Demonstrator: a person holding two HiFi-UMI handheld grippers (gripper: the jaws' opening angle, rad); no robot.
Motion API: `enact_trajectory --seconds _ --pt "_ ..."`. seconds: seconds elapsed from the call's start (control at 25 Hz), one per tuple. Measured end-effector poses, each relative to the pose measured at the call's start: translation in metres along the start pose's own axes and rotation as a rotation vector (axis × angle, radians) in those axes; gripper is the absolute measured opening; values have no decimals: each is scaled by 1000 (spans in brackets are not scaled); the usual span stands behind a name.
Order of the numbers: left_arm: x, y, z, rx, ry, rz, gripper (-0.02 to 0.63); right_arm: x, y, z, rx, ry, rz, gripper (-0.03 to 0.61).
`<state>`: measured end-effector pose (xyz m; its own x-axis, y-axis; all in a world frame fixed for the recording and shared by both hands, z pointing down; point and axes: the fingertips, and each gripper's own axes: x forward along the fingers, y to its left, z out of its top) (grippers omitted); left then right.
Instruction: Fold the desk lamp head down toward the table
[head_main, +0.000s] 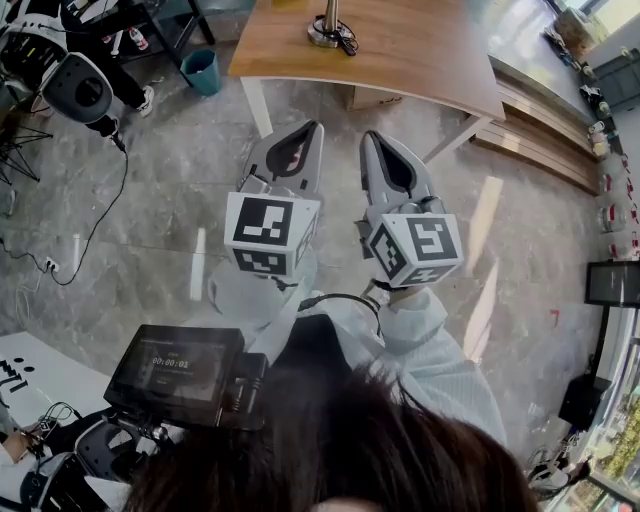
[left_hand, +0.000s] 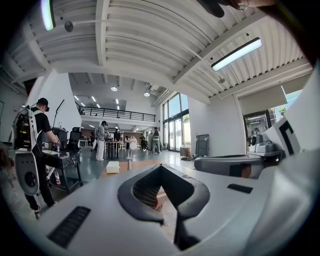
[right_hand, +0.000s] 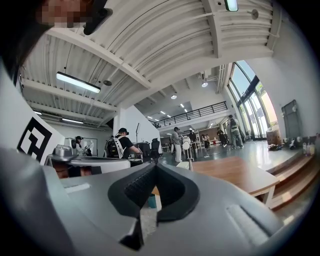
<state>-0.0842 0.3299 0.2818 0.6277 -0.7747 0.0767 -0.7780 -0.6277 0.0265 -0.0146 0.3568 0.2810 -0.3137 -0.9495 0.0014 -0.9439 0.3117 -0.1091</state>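
Metal lamp base (head_main: 328, 30) sits on the wooden table (head_main: 420, 70), well ahead of both claws and roughly on the line between them. Nothing is touching it. The lamp head (right_hand: 187, 145) is cut off in the head view. I only get what I take for it small and far in the gripper views, ahead of the tips and a little off each claw's centreline.

The left gripper (head_main: 313, 128) and right gripper (head_main: 369, 137) are both fully closed on nothing, side by side, pointing level over bare floor.

Risks as I read them:
- Closed jaws arriving at the head means a shove, not a grip. With a slim post and a small base, it could tip or skate across the table. Open before contact.
- Joint stiffness is unknown. Folding one-handed may lift the base, so I'd pin the base with one claw.
- The cable (head_main: 346, 42) is bunched just beside the base: snag hazard.
- With the head outside the head view, the final approach leans on the gripper views alone.
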Motion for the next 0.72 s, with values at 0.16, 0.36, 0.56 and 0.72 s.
enact_trajectory --seconds 0.16,0.36,0.56,0.72 --pt "58 31 -2 -7 0 0 3 51 -35 -6 0 7 -14 0" --pt "136 84 10 1 1 -23 3 136 -74 4 1 -3 -43 0" --pt "218 139 17 9 19 -56 3 233 -107 16 3 -14 -59 1" --pt "250 164 7 5 37 -52 3 263 -124 7 5 5 -74 0"
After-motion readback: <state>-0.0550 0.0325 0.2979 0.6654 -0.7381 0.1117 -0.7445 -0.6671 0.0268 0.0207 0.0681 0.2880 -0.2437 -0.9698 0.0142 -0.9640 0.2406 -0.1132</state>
